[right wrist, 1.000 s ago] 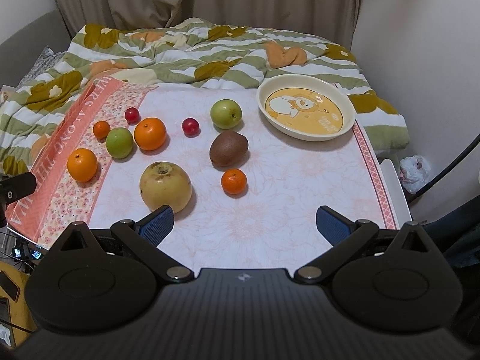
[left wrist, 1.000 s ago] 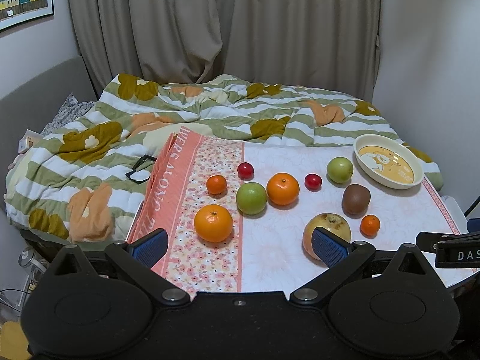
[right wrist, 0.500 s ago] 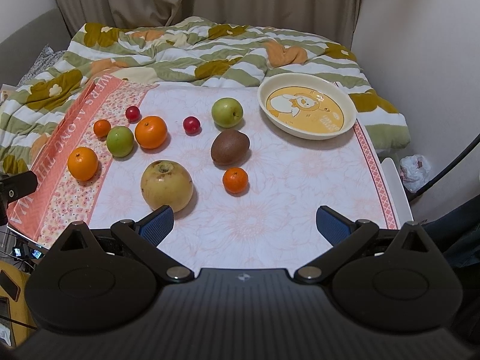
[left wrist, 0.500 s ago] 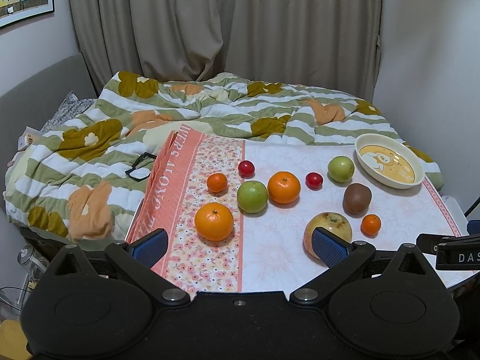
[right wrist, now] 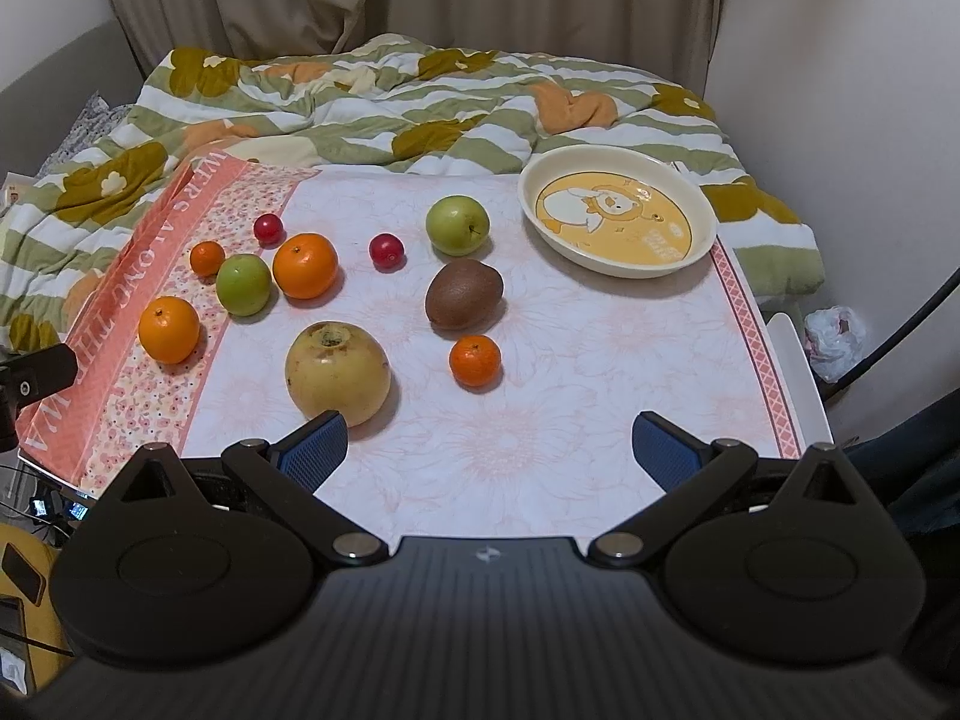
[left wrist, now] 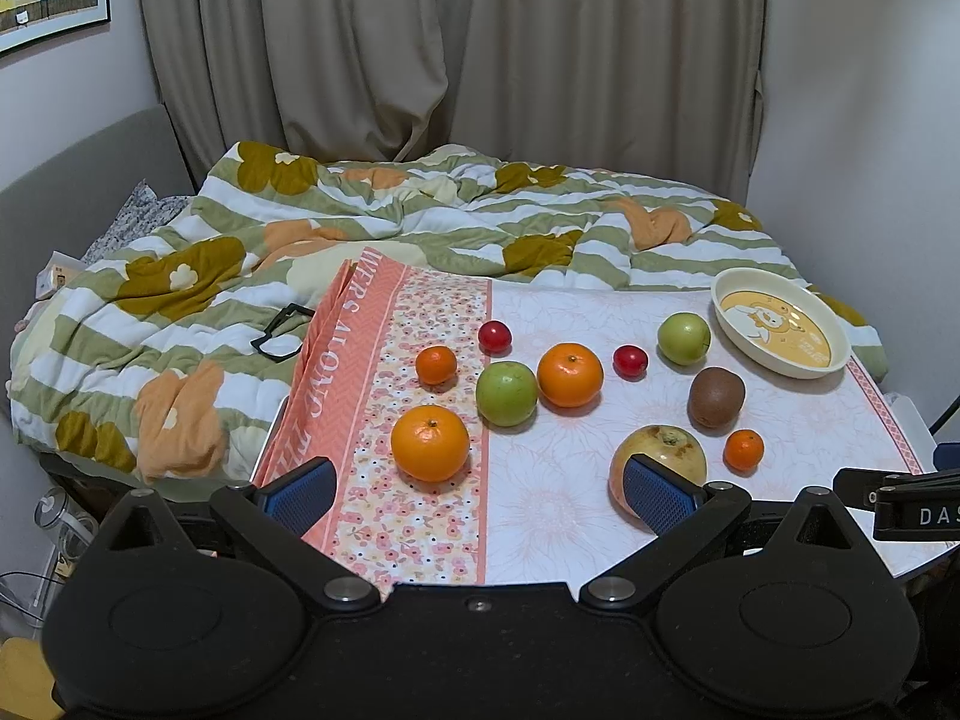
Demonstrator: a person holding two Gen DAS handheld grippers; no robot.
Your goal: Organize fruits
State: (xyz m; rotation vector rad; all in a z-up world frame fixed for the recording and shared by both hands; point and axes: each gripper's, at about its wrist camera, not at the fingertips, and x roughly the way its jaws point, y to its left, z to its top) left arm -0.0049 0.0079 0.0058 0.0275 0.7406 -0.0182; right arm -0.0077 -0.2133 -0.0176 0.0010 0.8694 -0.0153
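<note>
Several fruits lie on the cloth-covered table [right wrist: 540,420]: a large yellow fruit [right wrist: 337,373], a kiwi [right wrist: 463,300], a small tangerine [right wrist: 475,361], two green apples [right wrist: 457,225] [right wrist: 243,284], two oranges [right wrist: 305,265] [right wrist: 168,329], two small red fruits [right wrist: 386,250] and another small tangerine [right wrist: 207,258]. A cream dish [right wrist: 618,210] with a cartoon print stands empty at the far right. My right gripper [right wrist: 489,450] is open and empty near the front edge. My left gripper [left wrist: 478,489] is open and empty, with the front orange [left wrist: 429,443] and the yellow fruit [left wrist: 658,461] just beyond its fingers.
A rumpled striped blanket [left wrist: 360,228] covers the bed behind the table. Black glasses [left wrist: 282,330] lie on it at the left. A wall stands close on the right, and a white plastic bag [right wrist: 837,342] lies on the floor there.
Both grippers have drifted slightly; the fruits sit a little lower in the right wrist view. Nothing on the table has moved and both grippers stay open.
</note>
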